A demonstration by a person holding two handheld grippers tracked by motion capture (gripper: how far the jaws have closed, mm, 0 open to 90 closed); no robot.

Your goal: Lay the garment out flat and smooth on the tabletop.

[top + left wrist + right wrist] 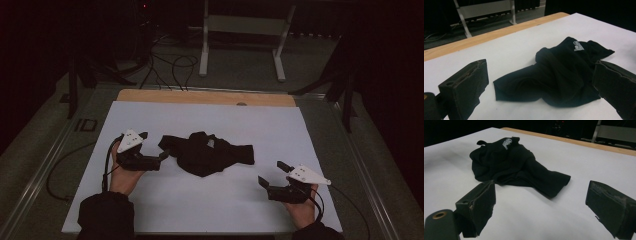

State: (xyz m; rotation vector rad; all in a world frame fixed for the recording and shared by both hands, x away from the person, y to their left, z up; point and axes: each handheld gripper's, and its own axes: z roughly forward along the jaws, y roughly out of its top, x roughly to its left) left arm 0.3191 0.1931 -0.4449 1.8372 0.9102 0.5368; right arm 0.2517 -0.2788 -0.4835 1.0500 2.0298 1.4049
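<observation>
A crumpled black garment [207, 152] with a small white label lies in the middle of the white table cover [210, 120]. My left gripper [154, 145] stands open at the garment's left end, its jaws on either side of the cloth's edge [524, 87] without closing on it. My right gripper [272, 173] is open near the front right, a short way from the garment's right end [554, 182], with nothing between its jaws. The label shows in both gripper views [579, 46] [507, 142].
A wooden strip [205, 96] runs along the table's far edge. Beyond it stand a white metal frame [245, 35] and loose cables [170, 65] on the floor. Dark stands flank the table left and right.
</observation>
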